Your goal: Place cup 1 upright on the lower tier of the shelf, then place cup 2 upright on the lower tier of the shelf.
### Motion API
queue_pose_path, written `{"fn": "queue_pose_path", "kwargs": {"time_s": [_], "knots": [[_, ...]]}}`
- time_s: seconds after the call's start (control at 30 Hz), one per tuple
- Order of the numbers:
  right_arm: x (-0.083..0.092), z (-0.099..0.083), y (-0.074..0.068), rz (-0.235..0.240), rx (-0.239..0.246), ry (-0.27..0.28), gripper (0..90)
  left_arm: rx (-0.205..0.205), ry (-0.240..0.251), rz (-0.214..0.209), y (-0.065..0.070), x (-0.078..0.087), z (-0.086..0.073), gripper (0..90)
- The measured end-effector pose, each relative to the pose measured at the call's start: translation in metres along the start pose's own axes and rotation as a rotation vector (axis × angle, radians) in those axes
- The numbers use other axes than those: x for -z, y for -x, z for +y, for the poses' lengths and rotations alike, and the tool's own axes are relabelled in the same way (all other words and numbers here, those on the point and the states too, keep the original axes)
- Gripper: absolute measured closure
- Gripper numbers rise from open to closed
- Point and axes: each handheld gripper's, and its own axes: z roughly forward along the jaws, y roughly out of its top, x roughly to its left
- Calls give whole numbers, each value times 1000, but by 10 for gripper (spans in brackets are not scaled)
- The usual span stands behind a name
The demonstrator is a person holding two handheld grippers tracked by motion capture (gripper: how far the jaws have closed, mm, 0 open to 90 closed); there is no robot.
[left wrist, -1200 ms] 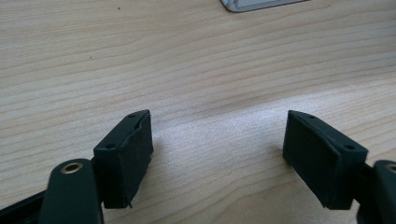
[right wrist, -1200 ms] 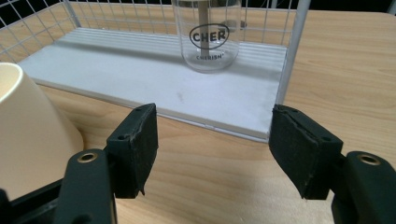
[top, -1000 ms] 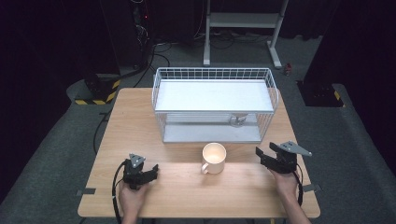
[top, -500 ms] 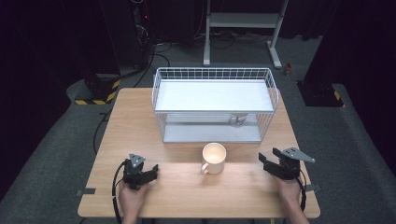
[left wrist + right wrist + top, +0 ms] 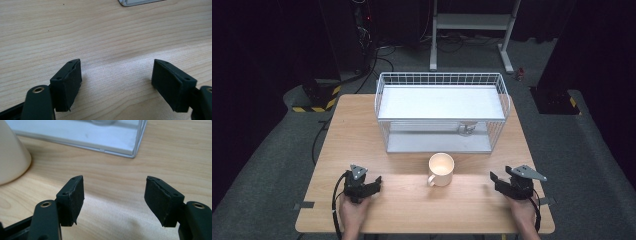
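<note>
Cream ceramic mug (image 5: 441, 169) with handle turned toward the near-left, upright on the pale wooden bench (image 5: 412, 205) — roughly midway between both tongs, touching neither. Left tongs (image 5: 374, 183) low at the near-left, jaws apart over bare wood, nothing between. Right tongs (image 5: 494, 180) at the near-right, jaws likewise apart and empty, mug off to their left. White wire rack (image 5: 441, 111) just behind the mug — open bench on either side, near edge close behind the hands.
</note>
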Motion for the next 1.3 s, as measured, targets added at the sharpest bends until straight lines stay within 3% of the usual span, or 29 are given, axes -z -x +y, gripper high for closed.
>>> {"fn": "queue_pose_path", "kwargs": {"time_s": [0.37, 0.4, 0.47, 0.57, 0.67, 0.8, 1.0, 1.13, 1.3], "knots": [[-6, -8, 0, -1, 51, -118, 283, 1, -5, -3, 0, 0, 0, 202], [-11, -7, 0, 17, 63, -176, 231, 0, -7, -6, 0, -1, 0, 187], [-12, -7, -1, 11, 87, -181, 224, 0, -13, -6, 1, -1, 1, 175], [-13, -6, -2, 17, 86, -182, 214, 6, -40, -17, 2, 0, 3, 147], [-13, -6, -1, 11, 78, -185, 198, -2, -11, -32, 3, 4, 3, 145], [-14, -5, -2, 1, 74, -188, 190, 4, 4, -80, 7, 7, 5, 138], [-14, -5, -2, 0, 73, -188, 190, -20, 34, -147, 19, 15, 4, 90], [-15, -5, -2, -1, 73, -187, 190, -33, 3, -179, 26, 16, 1, 68], [-15, -5, -2, -2, 67, -188, 190, -51, 21, -196, 35, 22, 2, 63]]}}
